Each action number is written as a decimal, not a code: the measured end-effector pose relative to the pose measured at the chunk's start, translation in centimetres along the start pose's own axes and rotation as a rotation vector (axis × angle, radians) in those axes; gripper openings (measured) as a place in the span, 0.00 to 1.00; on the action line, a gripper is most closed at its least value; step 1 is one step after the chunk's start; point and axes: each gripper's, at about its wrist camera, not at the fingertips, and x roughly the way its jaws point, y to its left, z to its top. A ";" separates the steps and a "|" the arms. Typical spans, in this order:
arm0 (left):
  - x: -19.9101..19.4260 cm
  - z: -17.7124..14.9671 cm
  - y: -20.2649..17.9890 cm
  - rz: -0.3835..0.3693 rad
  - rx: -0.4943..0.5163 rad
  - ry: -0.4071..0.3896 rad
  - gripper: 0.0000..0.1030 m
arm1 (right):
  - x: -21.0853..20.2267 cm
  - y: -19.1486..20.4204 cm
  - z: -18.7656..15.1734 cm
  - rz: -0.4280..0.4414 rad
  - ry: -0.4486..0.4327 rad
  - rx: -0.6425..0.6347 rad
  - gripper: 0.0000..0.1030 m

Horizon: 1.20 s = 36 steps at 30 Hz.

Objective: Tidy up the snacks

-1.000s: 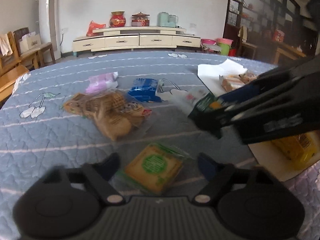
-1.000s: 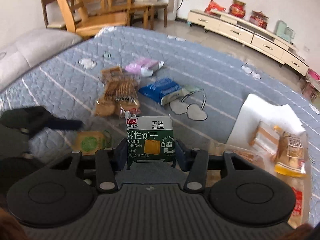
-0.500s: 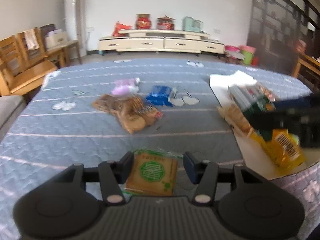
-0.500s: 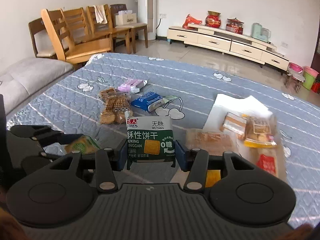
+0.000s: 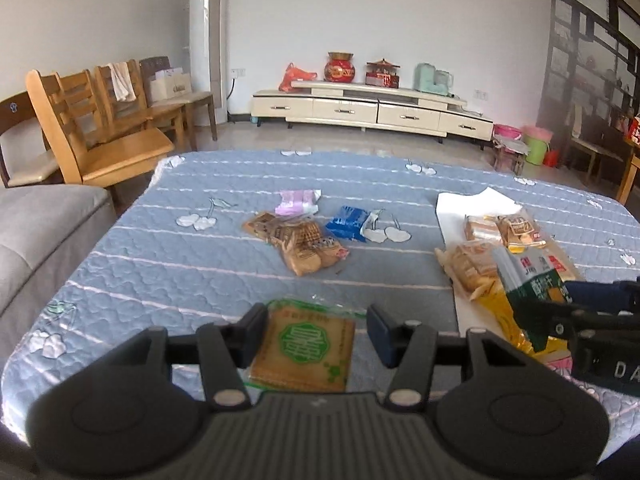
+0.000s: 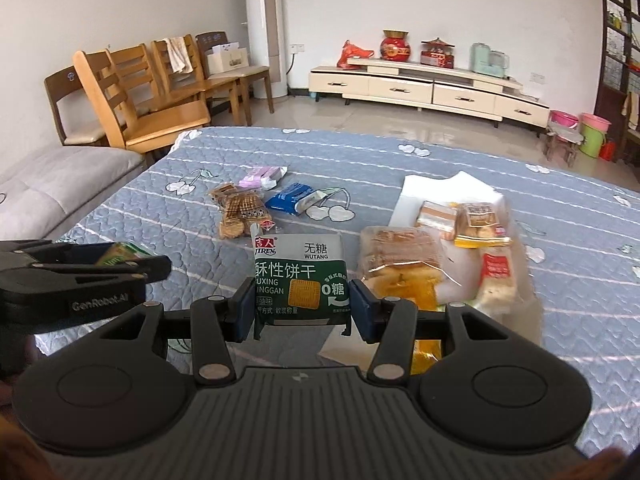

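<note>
Left tool [image 5: 316,330] straddles the brown pack [image 5: 305,348], jaws near its edges but a gap shows on one side, so I cannot tell if it grips; a loose hold could drop the pack onto the bed [image 5: 168,256]. Right tool [image 6: 303,308] clamps the green pack [image 6: 301,278] by its side edges, above the near edge of the white sheet [image 6: 436,188]. Risk: the slick wrapper slips, or lands on the pile [image 6: 404,256] and knocks it off the sheet.

Green-and-white biscuit packet [image 6: 301,280]: upright, off the bed. Square tan cracker packet [image 5: 304,350]: green round emblem, lying flat. Remaining snacks [image 6: 432,248]: grouped on white paper [image 6: 416,194].
</note>
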 end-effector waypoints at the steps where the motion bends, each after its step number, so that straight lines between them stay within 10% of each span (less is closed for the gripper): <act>1: -0.3 0.1 -0.1 0.004 0.000 -0.003 0.52 | -0.5 0.2 -0.2 -0.006 -0.003 -0.001 0.59; 36: -4.0 0.5 -3.5 -0.033 0.045 -0.049 0.53 | -5.1 -2.7 -1.7 -0.108 -0.066 0.043 0.59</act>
